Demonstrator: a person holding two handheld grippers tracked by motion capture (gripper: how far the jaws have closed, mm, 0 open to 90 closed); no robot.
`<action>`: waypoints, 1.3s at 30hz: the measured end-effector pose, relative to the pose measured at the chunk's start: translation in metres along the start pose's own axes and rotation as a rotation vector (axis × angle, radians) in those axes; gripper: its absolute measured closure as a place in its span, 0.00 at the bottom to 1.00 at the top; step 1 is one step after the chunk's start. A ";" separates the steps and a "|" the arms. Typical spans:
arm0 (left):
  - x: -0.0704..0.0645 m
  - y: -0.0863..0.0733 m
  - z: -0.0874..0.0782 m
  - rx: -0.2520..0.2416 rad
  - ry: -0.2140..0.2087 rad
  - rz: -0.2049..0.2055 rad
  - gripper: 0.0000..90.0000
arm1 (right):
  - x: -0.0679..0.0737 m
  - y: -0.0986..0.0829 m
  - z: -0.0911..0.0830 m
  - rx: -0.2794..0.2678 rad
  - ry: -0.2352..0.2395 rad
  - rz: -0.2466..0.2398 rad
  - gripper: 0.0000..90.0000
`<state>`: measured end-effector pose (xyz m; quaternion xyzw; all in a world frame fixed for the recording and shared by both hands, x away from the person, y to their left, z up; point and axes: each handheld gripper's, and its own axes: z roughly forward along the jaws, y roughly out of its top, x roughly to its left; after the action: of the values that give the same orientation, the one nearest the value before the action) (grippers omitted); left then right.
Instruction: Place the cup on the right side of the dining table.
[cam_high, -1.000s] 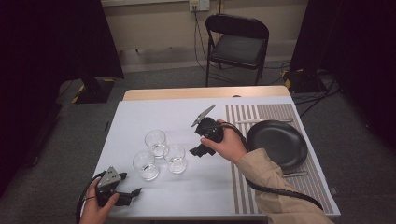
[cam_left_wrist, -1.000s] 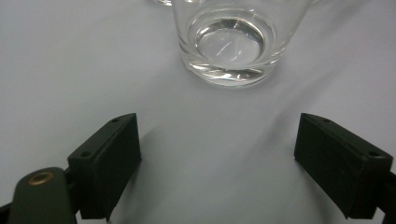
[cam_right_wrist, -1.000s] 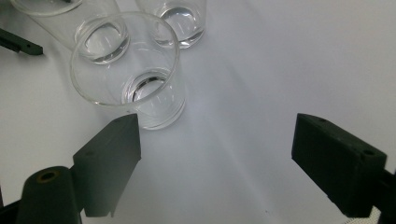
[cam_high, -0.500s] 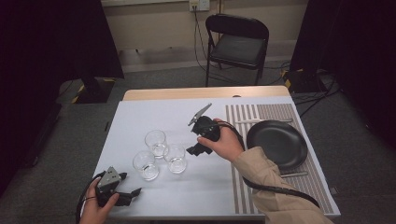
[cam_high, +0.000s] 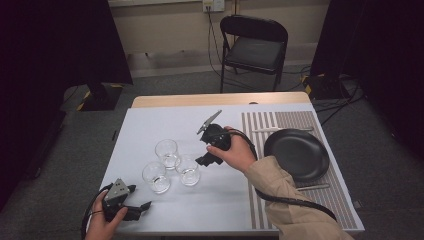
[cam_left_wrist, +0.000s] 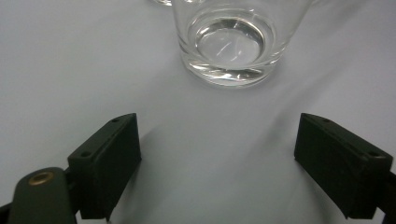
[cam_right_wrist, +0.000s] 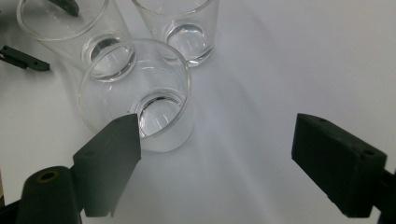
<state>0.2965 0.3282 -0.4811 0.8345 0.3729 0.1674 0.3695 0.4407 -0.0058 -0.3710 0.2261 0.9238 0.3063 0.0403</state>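
Your right gripper (cam_high: 207, 159) is up over the middle of the tabletop (cam_high: 225, 195), tipped down toward the three clear glasses. Its jaws are spread wide with nothing between them; in the right gripper view the nearest glass (cam_right_wrist: 140, 100) sits just past the left jaw, partly behind it, so it's off to one side of the gap and not inside it. The other two glasses (cam_right_wrist: 77, 35) (cam_right_wrist: 184, 23) are right behind it, all bunched close together and upright.

Your left gripper (cam_high: 137, 209) is low at the near left corner of the tabletop, held in your left hand (cam_high: 102, 222). Jaws wide open there too, nothing in them. In the left gripper view one glass (cam_left_wrist: 233, 39) stands straight ahead beyond the jaws, apart from both.

Off to the right there's a striped placemat (cam_high: 260, 190) with a black plate (cam_high: 297, 154) on it, cutlery lying either side of the plate. A folding chair (cam_high: 255, 47) stands beyond the far edge.
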 end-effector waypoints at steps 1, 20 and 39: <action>0.000 0.000 0.000 0.000 0.000 0.000 0.15 | 0.000 0.000 0.000 0.000 0.000 0.000 0.16; 0.000 0.000 0.000 0.001 0.000 0.001 0.15 | -0.002 0.008 0.010 -0.002 0.002 0.005 0.16; 0.000 0.000 0.000 -0.001 0.000 -0.001 0.15 | 0.001 0.013 0.025 0.010 -0.004 0.001 0.16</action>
<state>0.2965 0.3281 -0.4812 0.8341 0.3734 0.1672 0.3700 0.4503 0.0178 -0.3836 0.2274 0.9252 0.3011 0.0407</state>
